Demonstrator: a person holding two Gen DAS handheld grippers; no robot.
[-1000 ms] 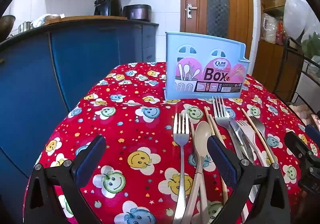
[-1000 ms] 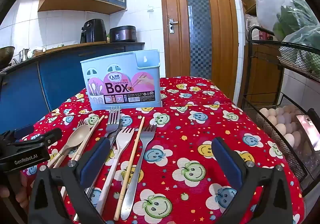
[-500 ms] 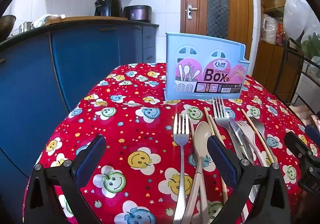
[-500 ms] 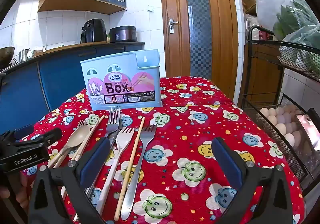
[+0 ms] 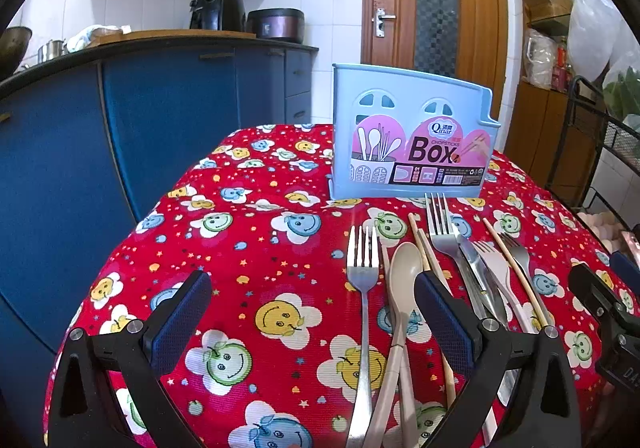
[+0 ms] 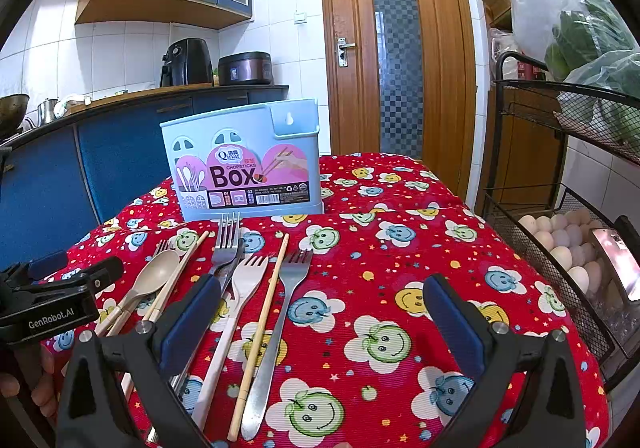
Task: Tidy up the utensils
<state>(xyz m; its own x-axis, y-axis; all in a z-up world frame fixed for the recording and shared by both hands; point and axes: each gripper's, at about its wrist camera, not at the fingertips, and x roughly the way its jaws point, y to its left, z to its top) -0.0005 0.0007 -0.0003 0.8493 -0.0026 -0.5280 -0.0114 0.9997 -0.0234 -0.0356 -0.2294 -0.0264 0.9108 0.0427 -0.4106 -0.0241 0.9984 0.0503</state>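
Note:
A light blue chopsticks box (image 5: pixel 412 135) stands upright at the far side of the red smiley tablecloth (image 5: pixel 248 248); it also shows in the right wrist view (image 6: pixel 244 163). Utensils lie in front of it: a steel fork (image 5: pixel 362 288), a beige spoon (image 5: pixel 404 284), wooden chopsticks (image 6: pixel 262 328), a beige plastic fork (image 6: pixel 236 308) and more steel forks (image 6: pixel 280 328). My left gripper (image 5: pixel 312 324) is open and empty, low over the cloth, left of the utensils. My right gripper (image 6: pixel 320 324) is open and empty, just right of them.
Blue kitchen cabinets (image 5: pixel 120 127) stand left of the table. A wire rack with eggs (image 6: pixel 560 244) stands close on the right. A wooden door (image 6: pixel 400 47) is behind the table.

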